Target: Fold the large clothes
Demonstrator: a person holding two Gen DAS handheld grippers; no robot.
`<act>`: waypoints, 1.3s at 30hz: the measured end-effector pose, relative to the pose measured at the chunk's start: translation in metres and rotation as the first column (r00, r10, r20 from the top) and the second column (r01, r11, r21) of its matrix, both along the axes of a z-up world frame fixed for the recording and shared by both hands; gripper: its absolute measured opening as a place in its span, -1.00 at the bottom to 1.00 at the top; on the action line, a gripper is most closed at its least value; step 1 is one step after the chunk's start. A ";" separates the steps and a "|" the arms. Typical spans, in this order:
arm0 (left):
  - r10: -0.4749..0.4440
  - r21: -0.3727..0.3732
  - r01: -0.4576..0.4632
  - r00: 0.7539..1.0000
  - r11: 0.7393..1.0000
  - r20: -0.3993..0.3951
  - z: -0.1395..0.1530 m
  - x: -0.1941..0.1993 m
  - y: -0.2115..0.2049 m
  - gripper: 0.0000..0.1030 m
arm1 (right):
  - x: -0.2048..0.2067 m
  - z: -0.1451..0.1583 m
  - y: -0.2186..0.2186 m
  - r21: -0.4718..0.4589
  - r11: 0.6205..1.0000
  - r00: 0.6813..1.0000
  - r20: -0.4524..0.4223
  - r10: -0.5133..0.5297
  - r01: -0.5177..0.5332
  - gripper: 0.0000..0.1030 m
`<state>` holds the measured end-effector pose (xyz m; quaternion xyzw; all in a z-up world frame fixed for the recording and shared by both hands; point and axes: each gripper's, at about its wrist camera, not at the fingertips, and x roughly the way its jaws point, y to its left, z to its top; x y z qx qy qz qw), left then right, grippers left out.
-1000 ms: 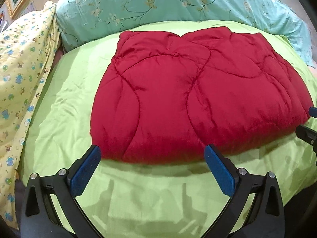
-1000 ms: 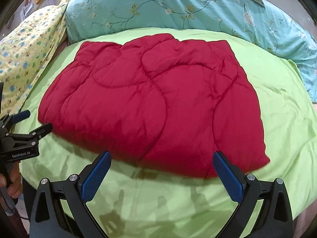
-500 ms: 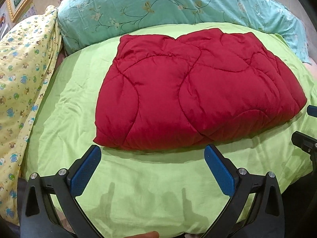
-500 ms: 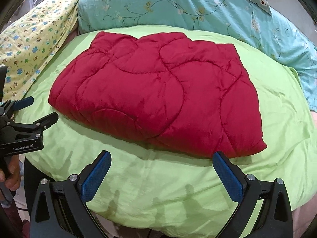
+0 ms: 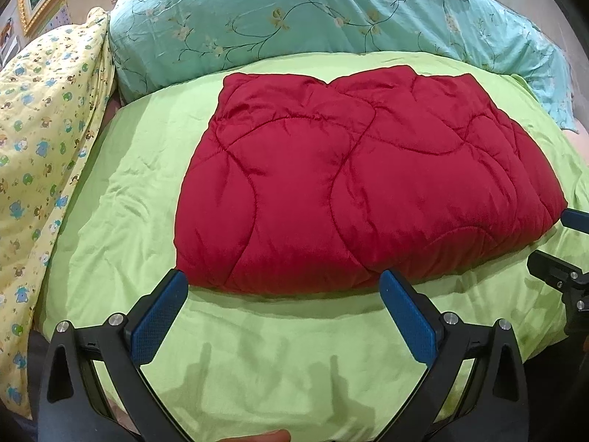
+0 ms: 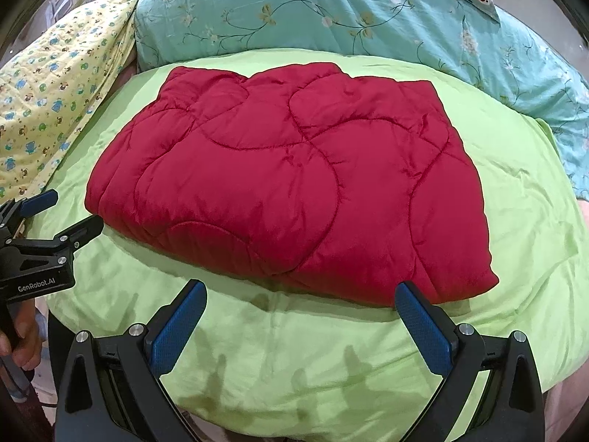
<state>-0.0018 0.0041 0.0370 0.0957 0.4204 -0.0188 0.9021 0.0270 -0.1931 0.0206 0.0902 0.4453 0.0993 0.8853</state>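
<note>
Although it lies still and squared off, the red quilted comforter (image 5: 360,184) looks to me like a thick, soft bundle: padded, puffy, with curved stitch lines and a slight sheen that suggests a slippery shell. It sits in the middle of the lime-green sheet (image 5: 257,361), already doubled over into a rough rectangle with several layers showing along its near edge. I judge it bulky rather than heavy, and limp enough to sag and slide open if lifted by one layer only. So I would bite deep at the two near corners, taking every layer together, my left gripper (image 5: 283,316) at the near left corner and my right gripper (image 6: 302,324) at the near right corner.

Both of my jaws are spread wide and hold nothing; their blue pads (image 5: 160,316) hang just short of the comforter's near edge, above bare sheet. From the right wrist view I see my left gripper out beside the bundle's left end, also spread.

Beyond the comforter a teal floral pillow (image 6: 368,14) runs along the head of the bed, and a yellow animal-print quilt (image 5: 40,140) is heaped at the left. No box, basket or bin shows anywhere.
</note>
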 end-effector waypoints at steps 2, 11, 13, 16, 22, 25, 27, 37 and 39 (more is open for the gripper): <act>0.003 -0.013 -0.003 1.000 1.000 0.000 0.001 0.003 0.001 1.00 | 0.002 0.001 0.000 -0.001 1.000 1.000 0.003 -0.004 0.004 0.99; -0.001 -0.043 0.001 1.000 0.999 0.000 0.002 0.013 -0.002 1.00 | 0.015 0.003 -0.005 0.033 0.999 0.999 0.009 -0.034 0.034 0.99; -0.002 -0.042 0.002 1.000 0.999 -0.006 0.000 0.015 -0.003 1.00 | 0.018 0.000 -0.005 0.031 0.999 0.999 0.001 -0.034 0.034 0.99; -0.003 -0.037 0.003 1.000 0.999 -0.014 -0.003 0.017 -0.005 1.00 | 0.022 -0.005 -0.004 0.035 0.999 0.999 -0.021 -0.029 0.030 0.99; 0.000 -0.029 0.000 1.000 1.000 -0.025 -0.007 0.019 -0.007 1.00 | 0.026 -0.013 -0.002 0.038 0.999 0.999 -0.045 -0.017 0.018 0.99; 0.000 -0.029 0.000 1.000 1.000 -0.027 -0.007 0.020 -0.007 1.00 | 0.026 -0.011 -0.002 0.042 0.999 0.999 -0.041 -0.019 0.020 0.99; -0.001 -0.028 0.000 1.000 1.000 -0.028 -0.008 0.021 -0.007 1.00 | 0.027 -0.011 -0.003 0.044 0.999 0.999 -0.039 -0.019 0.021 0.99; -0.005 -0.029 0.004 1.000 1.000 -0.030 -0.008 0.022 -0.009 1.00 | 0.027 -0.011 -0.003 0.049 0.999 0.999 -0.040 -0.019 0.021 0.99; -0.006 -0.029 0.005 1.000 1.000 -0.030 -0.008 0.022 -0.009 1.00 | 0.027 -0.011 -0.003 0.049 0.999 0.999 -0.038 -0.020 0.022 0.99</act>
